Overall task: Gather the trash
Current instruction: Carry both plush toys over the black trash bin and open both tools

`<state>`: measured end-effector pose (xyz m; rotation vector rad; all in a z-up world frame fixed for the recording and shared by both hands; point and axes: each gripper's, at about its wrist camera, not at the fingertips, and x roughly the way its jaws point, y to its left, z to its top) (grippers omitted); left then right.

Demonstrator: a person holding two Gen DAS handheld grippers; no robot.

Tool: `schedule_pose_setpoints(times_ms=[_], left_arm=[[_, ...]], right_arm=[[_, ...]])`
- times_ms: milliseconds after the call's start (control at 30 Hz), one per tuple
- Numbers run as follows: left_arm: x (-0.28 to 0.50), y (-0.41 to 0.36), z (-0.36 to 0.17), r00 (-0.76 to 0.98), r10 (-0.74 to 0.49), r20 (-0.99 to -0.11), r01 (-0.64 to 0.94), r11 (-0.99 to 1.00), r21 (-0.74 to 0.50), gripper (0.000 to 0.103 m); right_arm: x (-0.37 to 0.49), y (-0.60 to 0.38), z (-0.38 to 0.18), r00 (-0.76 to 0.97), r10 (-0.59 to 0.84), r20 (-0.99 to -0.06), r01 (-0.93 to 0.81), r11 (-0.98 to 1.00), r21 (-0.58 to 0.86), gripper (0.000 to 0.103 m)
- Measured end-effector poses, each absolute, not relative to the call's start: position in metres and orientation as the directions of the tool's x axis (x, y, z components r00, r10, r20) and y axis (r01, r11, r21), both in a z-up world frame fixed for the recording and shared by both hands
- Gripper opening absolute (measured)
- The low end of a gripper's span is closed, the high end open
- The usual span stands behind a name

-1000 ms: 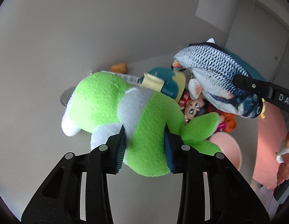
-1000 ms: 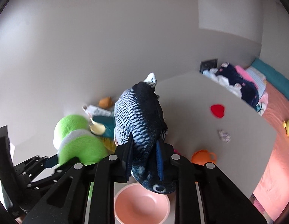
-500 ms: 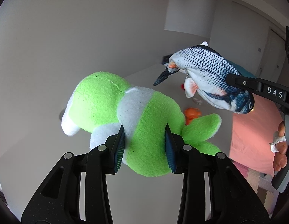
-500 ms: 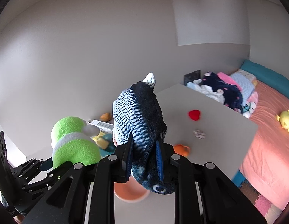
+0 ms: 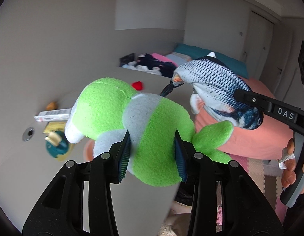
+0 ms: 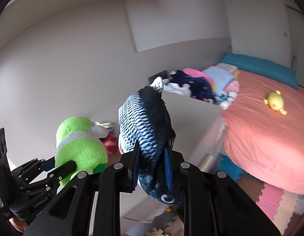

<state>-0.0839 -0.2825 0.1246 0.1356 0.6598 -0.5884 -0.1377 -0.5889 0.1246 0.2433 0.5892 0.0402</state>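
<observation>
Above table [image 5: 34, 173], left tool [image 5: 152, 153], loosening, clamps green plush [image 5: 148, 118]; right tool [image 6: 152, 165] clamps fish [image 6: 146, 125].

White capital letters "DAS" stand on the black finger of the right tool [image 5: 250, 106], seen from the left wrist view; the rest of the word runs out of sight. In the right wrist view, small pale lettering "GenRobot.AI" runs along the black body of the left tool [image 6: 59, 167]. Print on the white box [image 5: 52, 115] on the desk [image 5: 18, 167] is too blurred to read.
</observation>
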Motion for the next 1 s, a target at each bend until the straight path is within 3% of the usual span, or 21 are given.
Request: schedule_pose_setpoints(times_ms=[300,600,633,700,733,767,1000], left_arm=[[-0.103,-0.413,0.075,0.476,-0.541,-0.694,0.723,0.690,-0.042,0.042],[-0.125,-0.501,0.002,0.376,-0.464,-0.802,0.803,0.595,0.032,0.047],[-0.123,-0.507,-0.006,0.365,-0.455,-0.812,0.806,0.591,0.031,0.051],[-0.117,-0.519,-0.018,0.357,-0.442,-0.823,0.815,0.577,0.044,0.062],[-0.115,-0.524,-0.022,0.365,-0.438,-0.821,0.816,0.575,0.056,0.076],[-0.114,-0.530,-0.026,0.366,-0.433,-0.824,0.819,0.570,0.063,0.099],[-0.110,-0.537,-0.027,0.420,-0.415,-0.807,0.821,0.553,0.142,0.097]], right_arm=[[-0.179,-0.670,0.081,0.800,-0.014,-0.600,0.205,0.946,0.251,0.024],[-0.195,-0.725,0.007,0.714,-0.059,-0.698,0.338,0.902,0.269,0.025],[-0.196,-0.730,0.000,0.704,-0.062,-0.707,0.352,0.895,0.272,0.028],[-0.192,-0.740,-0.016,0.685,-0.066,-0.726,0.382,0.881,0.280,0.042],[-0.190,-0.747,-0.025,0.680,-0.074,-0.730,0.406,0.866,0.291,0.059],[-0.188,-0.752,-0.029,0.673,-0.086,-0.734,0.430,0.854,0.294,0.075],[-0.189,-0.767,-0.032,0.675,-0.100,-0.731,0.459,0.832,0.310,0.084]])
